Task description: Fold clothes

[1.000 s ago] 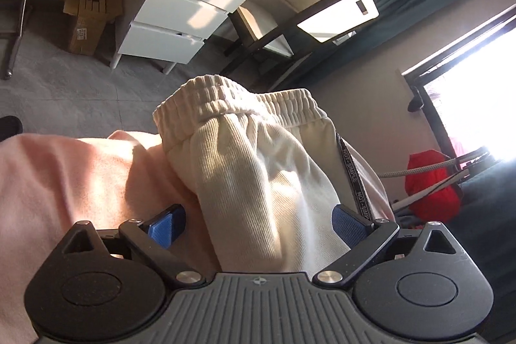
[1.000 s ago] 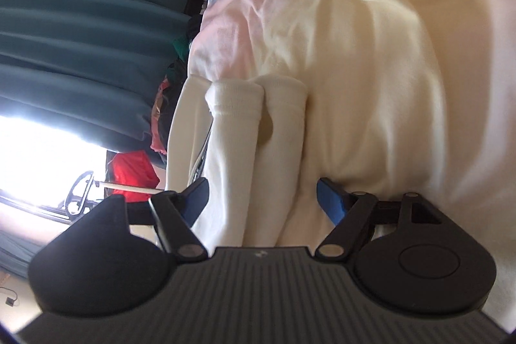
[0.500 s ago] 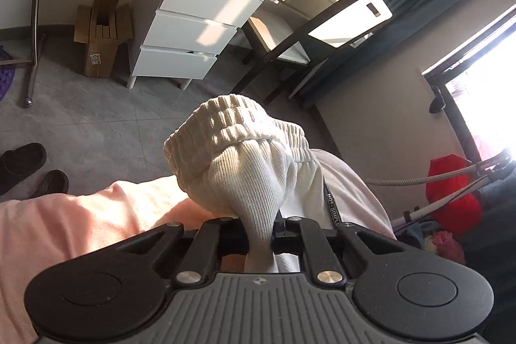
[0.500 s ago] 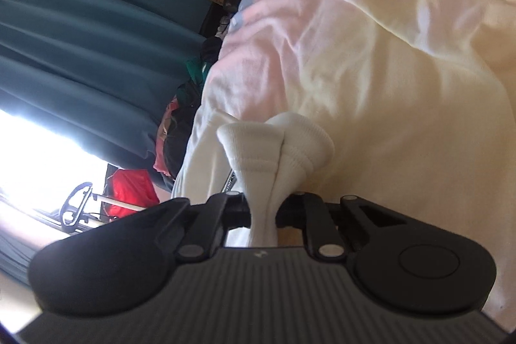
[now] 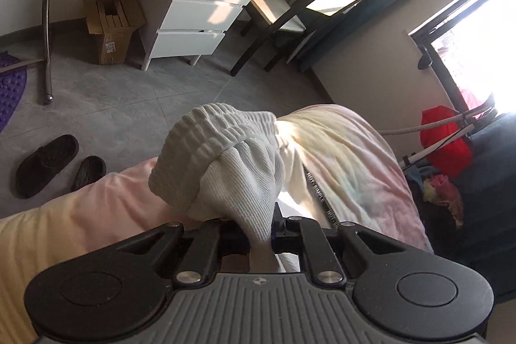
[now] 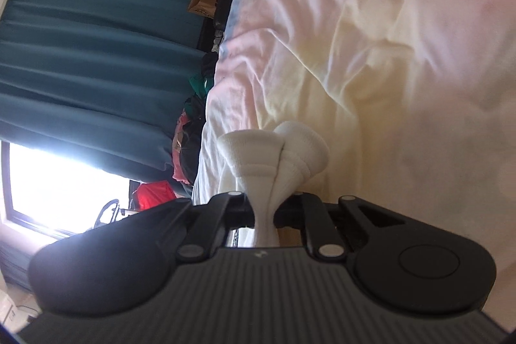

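Since a second ago both grippers are found changed from wide open to clamped on cloth. The left gripper (image 5: 259, 234) is closed on the trousers (image 5: 225, 170) just below the ribbed waistband (image 5: 206, 131), which is bunched above the fingers. The right gripper (image 6: 264, 215) is closed on the two cuffs (image 6: 274, 153), pinched together. More floor (image 5: 129, 99) is now seen under the left end than before, so the waistband is judged lifted off the bed (image 6: 371, 54). The garment is thus held at both ends, and a fold is judged ready to be started.

The stretch of trousers between the two grips is cut off in both views; whether it hangs or lies on the bed cannot be told. The finger pads are hidden by cloth.
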